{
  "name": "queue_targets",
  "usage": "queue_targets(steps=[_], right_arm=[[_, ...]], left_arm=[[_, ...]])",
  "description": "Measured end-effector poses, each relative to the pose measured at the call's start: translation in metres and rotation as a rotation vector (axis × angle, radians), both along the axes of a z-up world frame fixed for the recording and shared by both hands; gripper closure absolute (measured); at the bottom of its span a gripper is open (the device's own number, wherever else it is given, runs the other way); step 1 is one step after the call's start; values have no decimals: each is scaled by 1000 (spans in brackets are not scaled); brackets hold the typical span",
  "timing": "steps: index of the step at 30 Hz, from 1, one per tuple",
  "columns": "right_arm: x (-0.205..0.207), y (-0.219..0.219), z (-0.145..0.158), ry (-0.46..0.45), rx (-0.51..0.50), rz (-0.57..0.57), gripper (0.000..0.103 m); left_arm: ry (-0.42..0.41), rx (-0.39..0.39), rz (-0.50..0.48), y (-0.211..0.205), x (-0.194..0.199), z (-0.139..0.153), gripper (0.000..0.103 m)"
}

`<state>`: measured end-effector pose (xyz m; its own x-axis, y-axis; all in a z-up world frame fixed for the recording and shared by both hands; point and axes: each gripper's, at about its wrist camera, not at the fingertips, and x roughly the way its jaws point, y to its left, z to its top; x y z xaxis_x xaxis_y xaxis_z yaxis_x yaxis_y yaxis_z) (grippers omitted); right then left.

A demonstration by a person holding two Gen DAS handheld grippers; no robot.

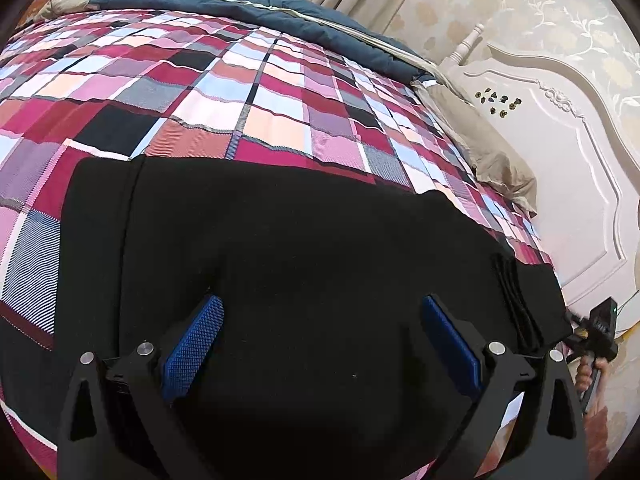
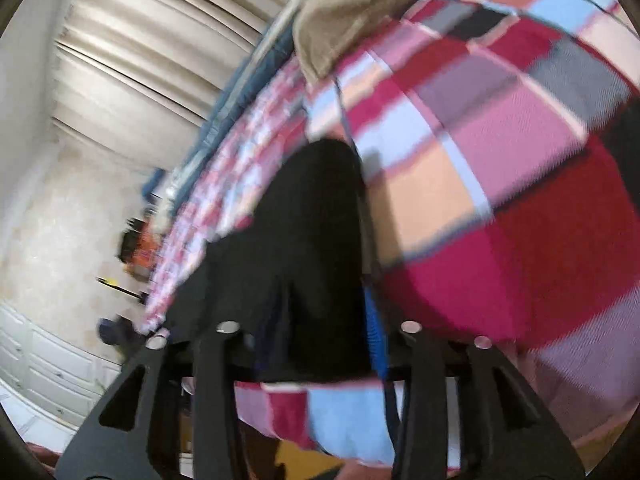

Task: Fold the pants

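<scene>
Black tool (image 1: 322,312), blue pads (image 1: 196,340), silver screws

Black pants (image 1: 280,248) lie spread on the checked bedsheet (image 1: 224,80); the left gripper (image 1: 324,332) hovers above them near (blue pads wide apart).

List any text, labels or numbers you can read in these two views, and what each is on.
None legible.
Right gripper: a pale marking on its body, too small to read.
Headboard: small dark stickers, shapes only, no readable text.
Black pants and plaid bedspread: no label visible.
</scene>
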<state>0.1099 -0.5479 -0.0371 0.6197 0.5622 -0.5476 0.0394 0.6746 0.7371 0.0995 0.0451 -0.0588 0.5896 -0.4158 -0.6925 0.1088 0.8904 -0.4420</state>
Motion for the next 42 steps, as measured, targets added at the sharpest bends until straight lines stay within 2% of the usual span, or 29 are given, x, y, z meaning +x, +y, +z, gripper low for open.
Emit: queue_targets(steps=[1, 4, 10, 14, 18, 21, 22, 23, 25, 27, 28, 29, 31, 34, 36, 39, 40, 42], right_arm=[[7, -5, 4, -13, 22, 3, 49], [36, -12, 8, -26, 70, 22, 48], [89, -15, -14, 66, 90, 31, 48], [97, -12, -26, 117, 50, 17, 75], [93, -12, -30, 118, 32, 2, 75], [93, -8, -25, 116, 38, 3, 67], [91, -10, -22, 116, 46, 3, 60], [88, -11, -17, 111, 44, -9, 47], [79, -14, -1, 83, 15, -71, 31], [70, -10, 16, 58, -22, -125, 25], [63, -4, 29, 28, -23, -140, 17], [57, 4, 38, -1, -15, -142, 9], [47, 31, 57, -73, 11, -129, 2], [41, 78, 64, -114, 62, -46, 2], [45, 113, 55, -108, 115, 40, 2], [58, 161, 14, -3, 192, 175, 2], [63, 173, -6, 61, 173, 180, 2], [58, 187, -5, 4, 42, 187, 2]], left_arm=[[0, 2, 0, 0, 0, 0, 5], [-1, 6, -1, 0, 0, 0, 5], [-2, 5, -2, 0, 0, 0, 5], [-4, 6, -5, 0, 0, 0, 5], [-10, 5, -2, 0, -1, 0, 5], [-15, 9, -2, -2, -2, 0, 5], [-15, 9, -3, -2, -2, 0, 5], [-15, 6, -4, -1, -2, 0, 5], [-14, -1, -5, 0, -3, 0, 5], [-14, -8, -7, 1, -2, 0, 5], [-14, -11, -8, 1, -2, 0, 5], [-17, -14, -8, 1, -3, 0, 5], [-24, -15, -9, 1, -4, 0, 5], [-37, -11, -10, 1, -6, -1, 5], [-47, 2, -12, -1, -7, -1, 5], [-49, 18, -14, -2, -8, 2, 5], [-43, 19, -12, -1, -8, 5, 5], [0, -8, 0, 6, -10, 14, 5]])
